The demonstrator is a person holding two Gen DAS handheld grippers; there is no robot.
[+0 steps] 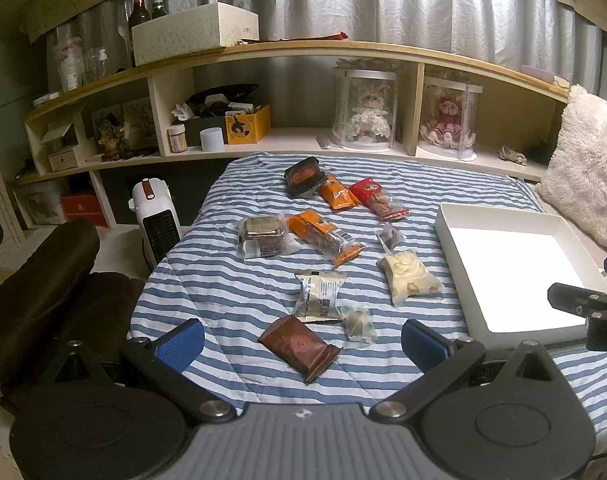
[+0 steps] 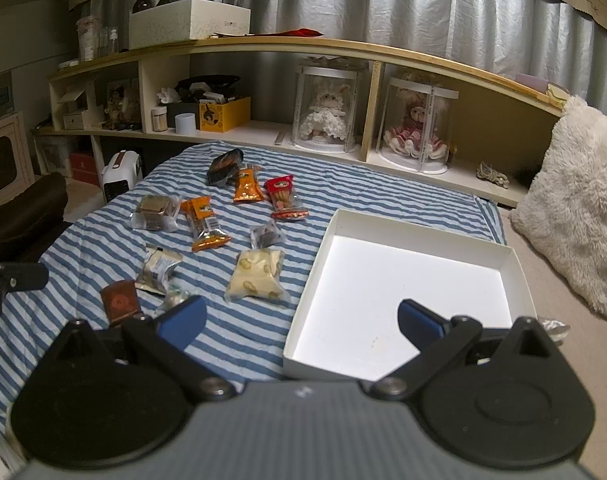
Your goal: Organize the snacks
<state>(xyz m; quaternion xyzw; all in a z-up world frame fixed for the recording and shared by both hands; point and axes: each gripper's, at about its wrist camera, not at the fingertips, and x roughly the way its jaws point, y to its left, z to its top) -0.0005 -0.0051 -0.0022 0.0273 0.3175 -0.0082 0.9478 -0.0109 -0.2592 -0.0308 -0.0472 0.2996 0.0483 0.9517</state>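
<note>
Snacks lie scattered over the striped bed cover, none yet in the white box, so the sorting looks to be at its very start. From the left wrist view, the left tool (image 1: 302,345) hangs with its blue pads spread wide and nothing between them, low over the near edge of the bed (image 1: 223,280); the brown packet (image 1: 299,347) sits right between the fingers' line, with a small green-and-clear sweet (image 1: 357,322) and a silvery wrapped snack (image 1: 319,294) just beyond it. Farther toward the shelf edge lie two orange packets, a red one (image 1: 377,196) and a black one (image 1: 305,176). From the right wrist view, the right tool (image 2: 301,322) is likewise released and empty, poised over the near-left corner of the white box (image 2: 515,280), which rests on the bed's right side and holds nothing. The pale yellow pouch (image 2: 257,276) lies just beside the box's left wall. The next move probably calls for lowering the left tool onto the brown packet, closing across its short width, then carrying it over the box wall.
</note>
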